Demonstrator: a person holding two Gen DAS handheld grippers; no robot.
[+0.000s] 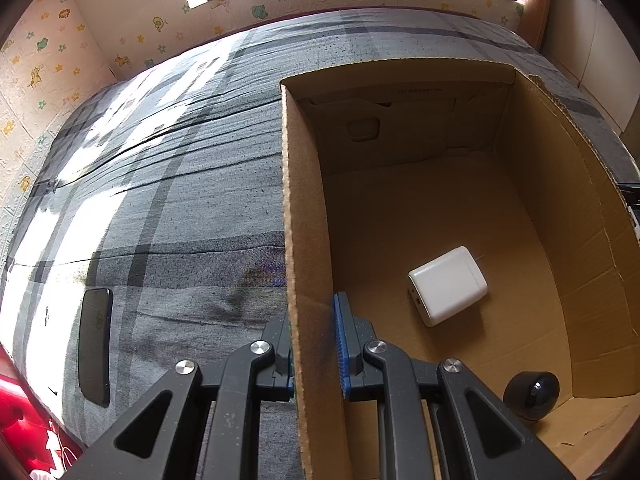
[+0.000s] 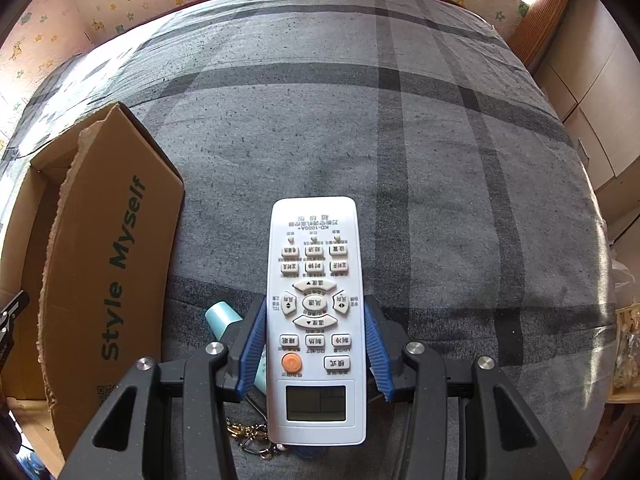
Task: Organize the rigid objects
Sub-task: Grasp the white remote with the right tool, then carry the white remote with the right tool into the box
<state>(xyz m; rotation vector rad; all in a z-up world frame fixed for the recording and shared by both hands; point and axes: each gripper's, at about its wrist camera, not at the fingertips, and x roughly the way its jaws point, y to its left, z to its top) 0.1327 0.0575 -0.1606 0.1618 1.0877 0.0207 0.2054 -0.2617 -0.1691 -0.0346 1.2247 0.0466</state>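
My left gripper [image 1: 316,344] is shut on the left wall of an open cardboard box [image 1: 304,208] that stands on the grey plaid bed. Inside the box lie a white charger block [image 1: 448,286] and a black round object [image 1: 530,396]. My right gripper [image 2: 316,320] is shut on a white remote control [image 2: 316,316], gripped across its middle and held above the bed. The box [image 2: 108,256], printed "Style Myself", stands to the left in the right wrist view.
A black phone [image 1: 95,344] lies on the bed left of the box. A light blue tube [image 2: 224,320] and a key ring [image 2: 252,436] lie under my right gripper. Padded walls ring the bed [image 2: 400,140]. Cupboards [image 2: 600,100] stand at right.
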